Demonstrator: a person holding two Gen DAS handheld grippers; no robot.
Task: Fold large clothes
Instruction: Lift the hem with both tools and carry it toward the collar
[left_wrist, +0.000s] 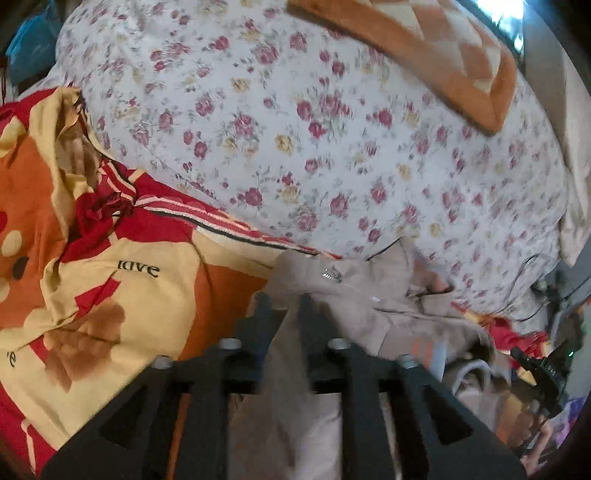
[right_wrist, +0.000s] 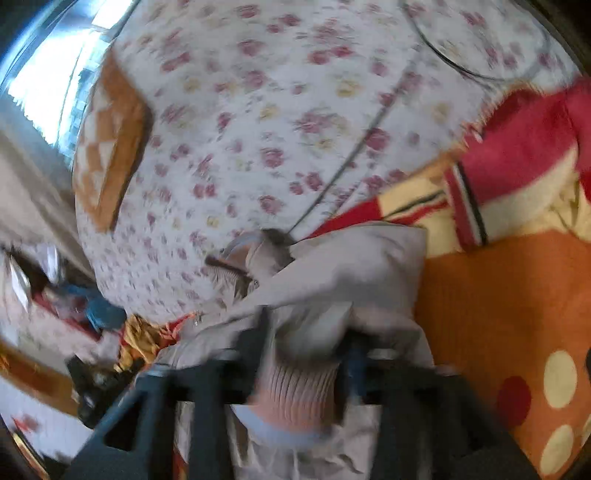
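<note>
While gripping nothing tight as far as can be seen, left gripper (left_wrist: 286, 299) with jaws a little apart, beige jacket (left_wrist: 373, 295) fabric running between them but pads not clearly pressing. Right gripper (right_wrist: 306, 328) same deal, jaws wider, ribbed cuff (right_wrist: 295, 395) of the jacket bunched in the gap. Whole right view pretty blurry tbh. Jacket heaped at the near edge of the bed, zipper showing, half on the floral sheet (left_wrist: 332, 140), half on the red-orange-cream blanket (left_wrist: 122, 295). Orange patterned cloth (left_wrist: 436, 62) lying farther back on the sheet.
</note>
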